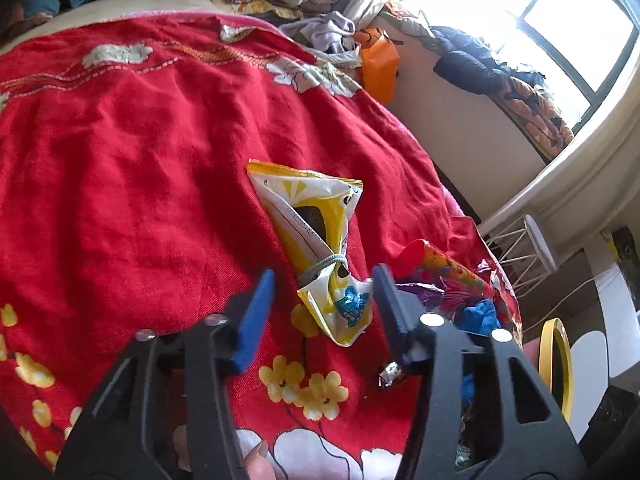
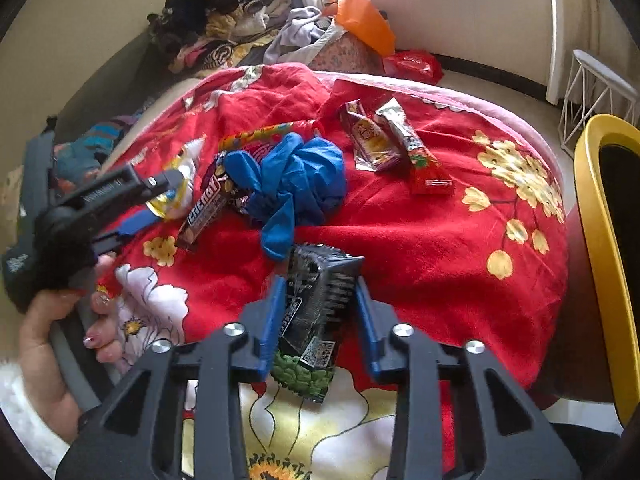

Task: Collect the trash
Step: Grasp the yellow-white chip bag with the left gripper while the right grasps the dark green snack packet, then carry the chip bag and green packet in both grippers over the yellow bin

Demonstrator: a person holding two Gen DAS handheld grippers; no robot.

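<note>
A yellow and white snack wrapper [image 1: 316, 224], tied with a grey band, lies on the red flowered blanket [image 1: 120, 160]. My left gripper [image 1: 322, 292] straddles its lower end. The right pad touches it and the left pad stands a little apart, so the jaws are open. In the right wrist view the left gripper [image 2: 160, 200] shows at that same wrapper [image 2: 188, 168]. My right gripper [image 2: 318, 312] straddles a black wrapper with a green end [image 2: 316, 320]. Its left pad is against the wrapper's edge. A thin strip of blanket shows at the right pad.
More trash lies on the blanket [image 2: 440, 240]: a blue glove [image 2: 296, 184], a dark bar wrapper [image 2: 208, 208], two red snack packs [image 2: 372, 144]. A yellow-rimmed bin [image 2: 600, 220] stands at the right edge, a white wire stand [image 2: 596, 92] behind it. Clothes [image 2: 224, 28] pile up at the back.
</note>
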